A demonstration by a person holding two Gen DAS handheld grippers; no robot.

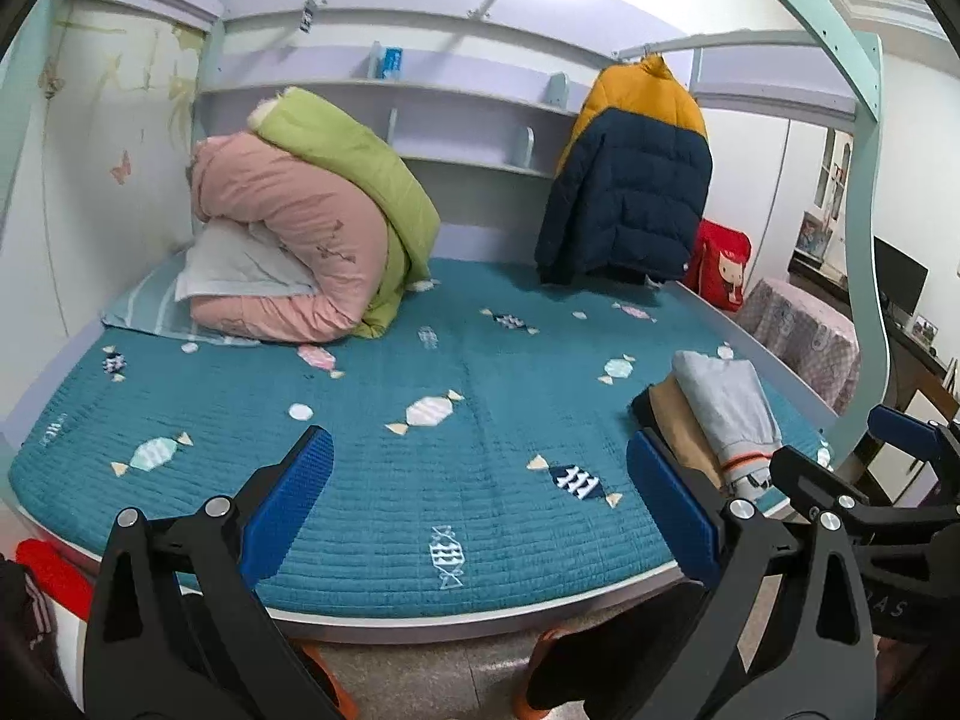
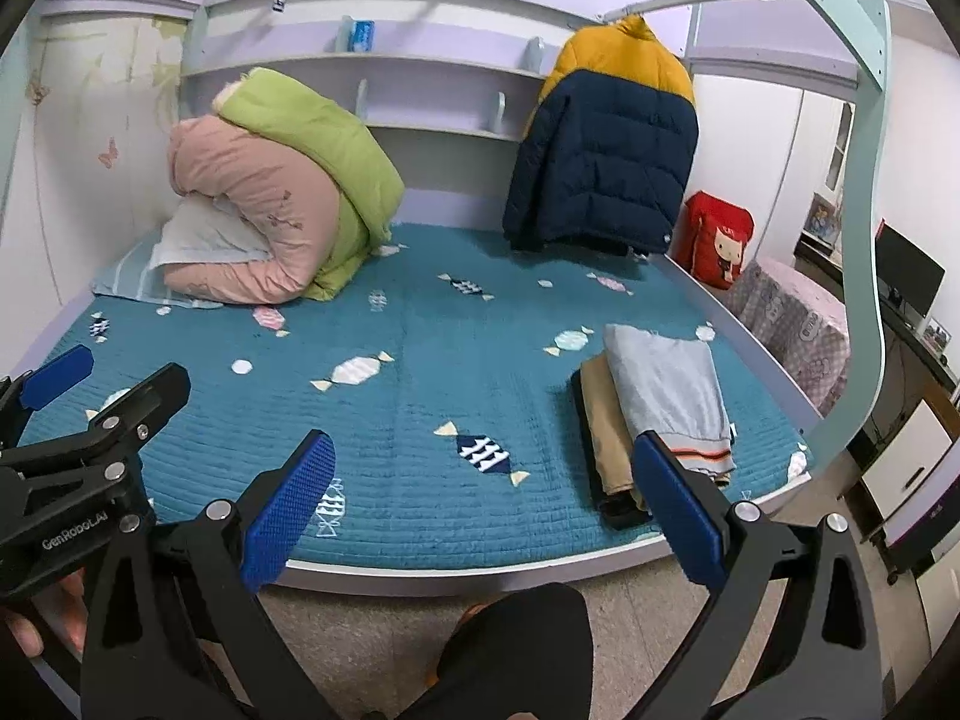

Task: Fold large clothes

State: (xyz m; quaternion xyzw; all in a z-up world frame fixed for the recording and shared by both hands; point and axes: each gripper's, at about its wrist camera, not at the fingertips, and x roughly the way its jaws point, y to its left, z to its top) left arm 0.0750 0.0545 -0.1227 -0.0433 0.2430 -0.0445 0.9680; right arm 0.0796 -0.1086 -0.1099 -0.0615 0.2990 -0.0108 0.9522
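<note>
A stack of folded clothes, grey on top over tan and black, lies at the right front of the teal bed cover; it also shows in the right wrist view. A navy and yellow puffer jacket hangs at the back right and also shows in the right wrist view. My left gripper is open and empty, held before the bed's front edge. My right gripper is open and empty beside it. The right gripper shows at the right edge of the left wrist view, and the left gripper at the left edge of the right wrist view.
Rolled pink and green quilts and a pillow sit at the back left of the bed. A red bag and a covered table stand to the right. Red clothing lies at the lower left. The person's legs are below.
</note>
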